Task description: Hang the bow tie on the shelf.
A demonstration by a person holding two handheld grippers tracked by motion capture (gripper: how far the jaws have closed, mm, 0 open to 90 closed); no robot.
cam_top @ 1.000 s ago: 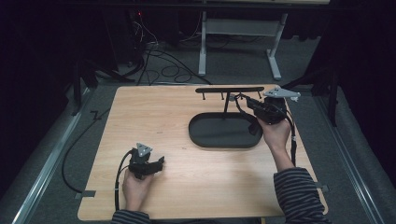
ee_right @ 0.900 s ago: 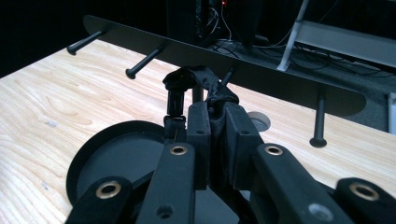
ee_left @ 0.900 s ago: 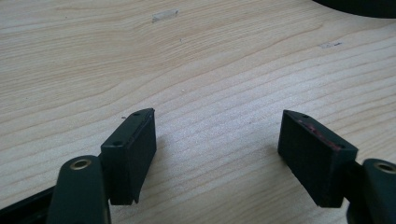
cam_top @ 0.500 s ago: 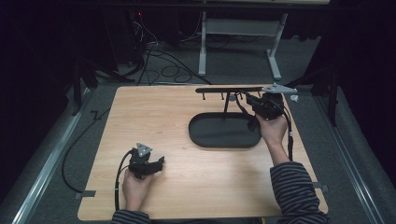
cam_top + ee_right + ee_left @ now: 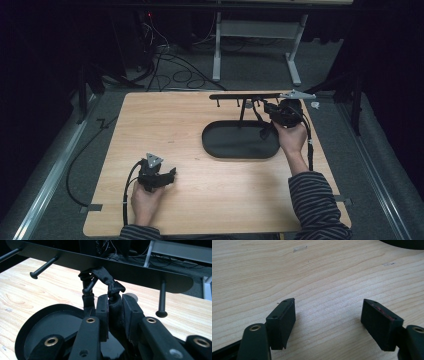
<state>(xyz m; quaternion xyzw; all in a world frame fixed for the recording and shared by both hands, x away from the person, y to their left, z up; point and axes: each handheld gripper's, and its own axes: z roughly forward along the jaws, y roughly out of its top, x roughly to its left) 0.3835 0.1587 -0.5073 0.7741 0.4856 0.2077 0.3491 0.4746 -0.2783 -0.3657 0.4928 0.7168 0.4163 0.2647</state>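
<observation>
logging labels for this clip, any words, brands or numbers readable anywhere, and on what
None: no readable word, brand, number or sign.
The right gripper, the black strap it clamps, the rack bar, the oval tray and the left gripper bear no print.

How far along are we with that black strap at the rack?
Done: the right gripper is shut on the black strap, and the strap's loop sits around a peg under the rack bar. In hand: working it at that peg; on or off, I cannot tell. Left: release. The left gripper is open over the table.
</observation>
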